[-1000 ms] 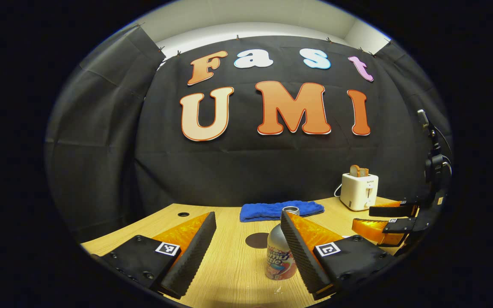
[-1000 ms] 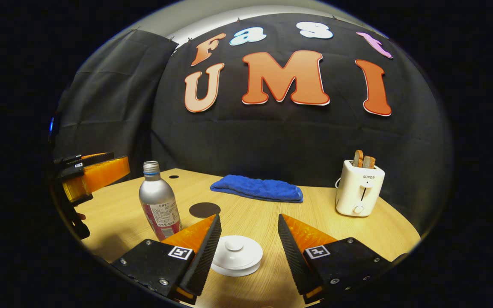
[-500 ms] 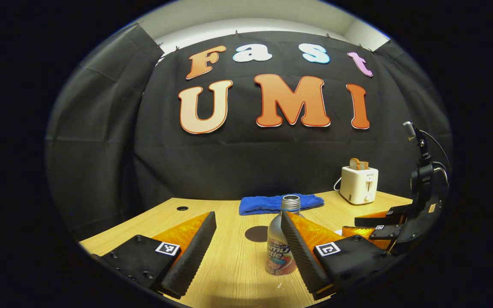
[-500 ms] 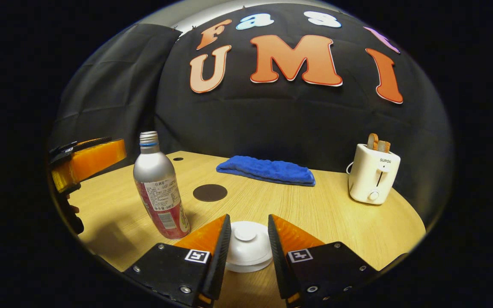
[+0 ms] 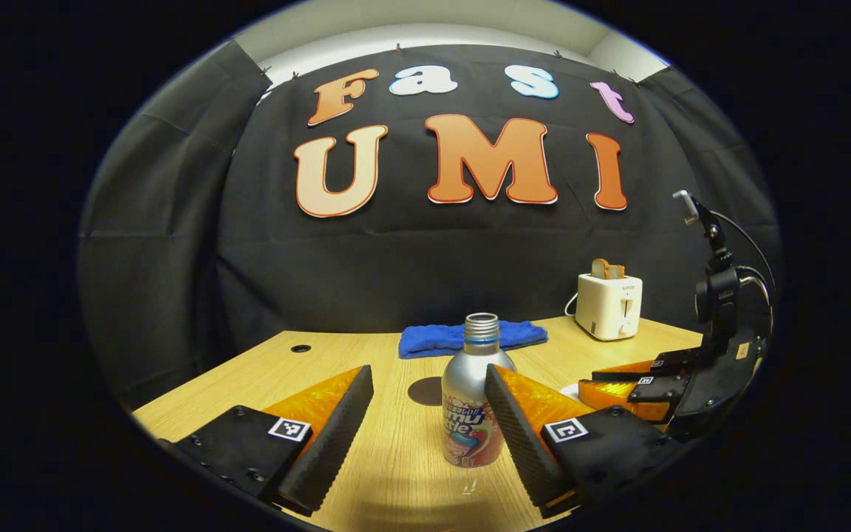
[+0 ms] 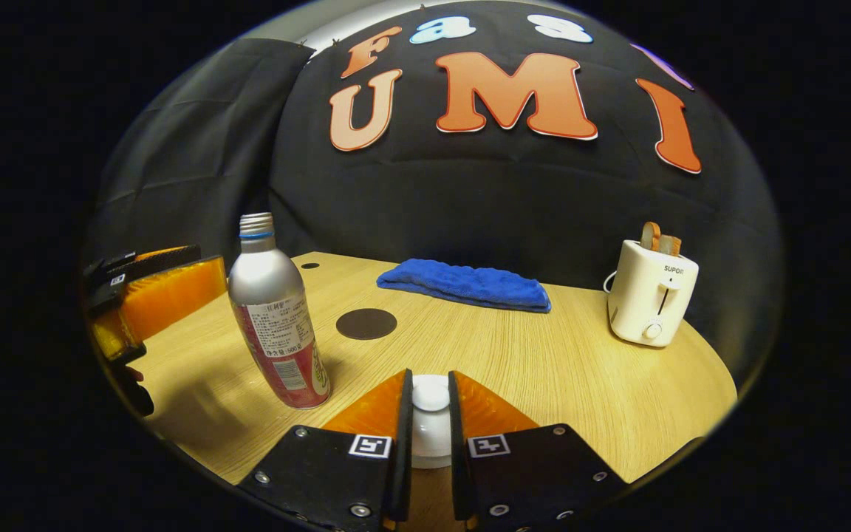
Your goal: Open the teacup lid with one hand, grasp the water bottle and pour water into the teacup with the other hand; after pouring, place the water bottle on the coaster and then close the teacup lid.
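Step in hand: lid removal. Right gripper (image 6: 430, 414) closed onto the teacup lid (image 6: 431, 395) knob; a straight lift comes next. Left gripper (image 5: 429, 421) wide open, holding nothing, water bottle (image 5: 471, 403) upright near its right finger. Coaster (image 6: 366, 324) behind, unobstructed. Table edge (image 6: 662, 443) near.

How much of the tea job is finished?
Nothing is finished yet. The right gripper has its fingers closed on the knob of the teacup lid, which sits on the cup. The left gripper is open near the water bottle, not holding it. Lifting the lid, pouring, setting the bottle on the coaster and re-covering remain.
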A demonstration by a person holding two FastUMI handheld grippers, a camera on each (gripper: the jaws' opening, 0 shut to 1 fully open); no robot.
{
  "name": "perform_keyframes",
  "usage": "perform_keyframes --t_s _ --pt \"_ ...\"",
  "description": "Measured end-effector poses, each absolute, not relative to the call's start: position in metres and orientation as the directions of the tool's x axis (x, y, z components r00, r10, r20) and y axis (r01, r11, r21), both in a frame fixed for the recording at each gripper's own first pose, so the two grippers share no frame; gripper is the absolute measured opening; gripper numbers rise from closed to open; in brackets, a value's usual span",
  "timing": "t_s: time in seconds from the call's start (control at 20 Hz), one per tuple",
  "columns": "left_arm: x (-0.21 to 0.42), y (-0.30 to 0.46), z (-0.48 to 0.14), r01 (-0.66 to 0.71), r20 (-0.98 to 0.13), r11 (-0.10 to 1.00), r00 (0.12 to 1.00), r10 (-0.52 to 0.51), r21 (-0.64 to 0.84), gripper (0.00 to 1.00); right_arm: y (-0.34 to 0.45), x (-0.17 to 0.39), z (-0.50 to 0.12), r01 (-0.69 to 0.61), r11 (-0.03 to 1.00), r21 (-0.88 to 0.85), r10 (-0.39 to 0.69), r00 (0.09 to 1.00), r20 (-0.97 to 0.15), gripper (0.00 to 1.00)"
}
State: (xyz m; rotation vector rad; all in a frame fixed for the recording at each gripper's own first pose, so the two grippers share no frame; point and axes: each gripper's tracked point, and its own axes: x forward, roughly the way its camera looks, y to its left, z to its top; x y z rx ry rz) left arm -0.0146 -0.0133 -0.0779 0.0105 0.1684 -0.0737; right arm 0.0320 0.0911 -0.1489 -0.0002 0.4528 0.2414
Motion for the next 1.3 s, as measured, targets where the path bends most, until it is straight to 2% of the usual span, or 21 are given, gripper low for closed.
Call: perform_keyframes --t_s 0.2,0.45,0.9,1.1,1.3 --pt "-0.014 -0.021 -0.088 0.096 -0.182 0.995 0.979 -0.097 -0.014 0.99 0.085 0.030 -0.143 -0.218 0.974 0.070 0.226 0.873 -0.432 0.23" --pt "-0.010 -0.035 -0.099 0.128 -0.198 0.991 0.971 -0.132 -0.034 0.99 0.073 0.028 -0.117 -0.198 0.977 0.078 0.213 0.902 -0.375 0.23" --pt "0.000 -0.057 -0.151 0.165 -0.326 0.980 0.926 -0.193 -0.112 0.99 0.030 0.015 -0.099 -0.119 0.989 0.085 0.142 0.929 -0.343 0.23" --pt "0.006 -0.061 -0.169 0.153 -0.383 0.979 0.904 -0.193 -0.133 0.99 0.005 0.010 -0.097 -0.068 0.994 0.085 0.093 0.936 -0.339 0.23" --pt "0.011 -0.059 -0.168 0.137 -0.377 0.983 0.910 -0.172 -0.118 0.98 -0.008 0.007 -0.095 -0.041 0.996 0.085 0.067 0.940 -0.334 0.23"
